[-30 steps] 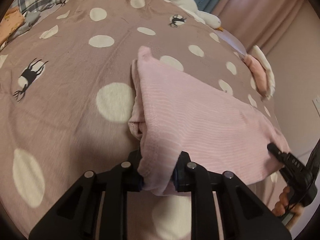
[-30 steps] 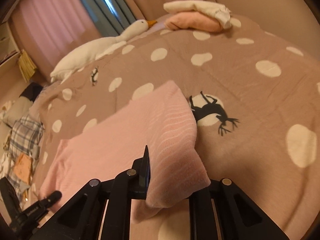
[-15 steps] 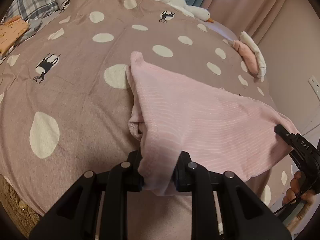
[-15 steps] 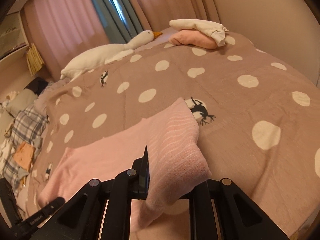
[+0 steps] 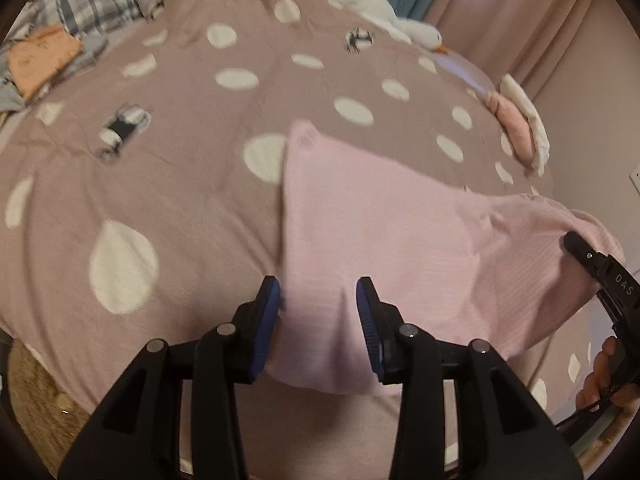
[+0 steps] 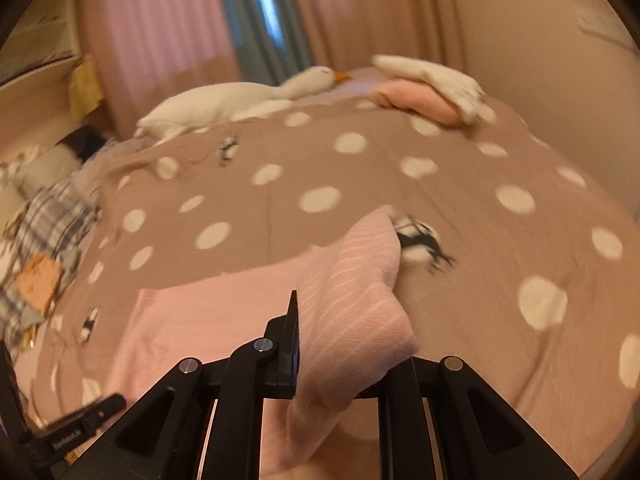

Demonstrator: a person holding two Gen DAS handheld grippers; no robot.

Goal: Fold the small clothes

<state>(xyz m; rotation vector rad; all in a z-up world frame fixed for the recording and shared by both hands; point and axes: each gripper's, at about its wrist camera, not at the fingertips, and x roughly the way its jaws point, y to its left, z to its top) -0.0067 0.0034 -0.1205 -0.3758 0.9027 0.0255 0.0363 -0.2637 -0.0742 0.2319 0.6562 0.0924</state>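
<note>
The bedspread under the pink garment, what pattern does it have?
The bedspread is dusty mauve-brown with white polka dots and a few small black-and-white reindeer motifs, clearest in the right wrist view.

White letters "DAS" are printed on the black right gripper (image 5: 576, 246), at four o'clock in the left wrist view. Small lettering on the left gripper (image 6: 86, 420), at eight o'clock in the right wrist view, is unreadable.

A bed (image 5: 192, 184) covered in a mauve-brown spread with white dots and small dark deer prints is filling both views. A pink garment (image 5: 384, 248) is lying partly on its near edge, while a white goose plush (image 6: 224, 104) is resting along the far side. A pink-and-white folded stack (image 6: 432, 88) is sitting near the far right corner, and plaid and orange clothes (image 5: 60, 36) are lying at the far left.
</note>
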